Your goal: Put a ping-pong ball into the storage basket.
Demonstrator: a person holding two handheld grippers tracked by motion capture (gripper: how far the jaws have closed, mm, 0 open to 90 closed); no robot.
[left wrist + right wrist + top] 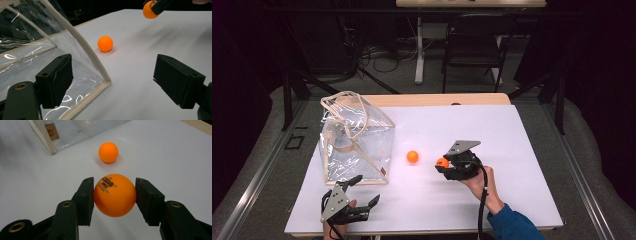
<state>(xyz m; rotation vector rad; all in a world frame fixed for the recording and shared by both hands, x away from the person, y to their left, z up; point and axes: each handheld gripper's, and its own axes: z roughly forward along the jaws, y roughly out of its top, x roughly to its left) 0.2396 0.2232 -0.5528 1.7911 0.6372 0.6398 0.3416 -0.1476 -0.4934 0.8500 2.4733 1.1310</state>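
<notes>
Two orange balls: one clamped in your right gripper, one loose right of the clear bag; left gripper unclenched, empty.

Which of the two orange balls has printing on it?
The ball clamped in the right gripper shows dark lettering on its upper left. The other ball lies plain on the white table, nearer the clear bag.

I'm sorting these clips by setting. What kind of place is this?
Probably a lab or recording studio: a white-topped table ringed by dark curtains, loose cables on the floor behind, and a folding chair.
</notes>
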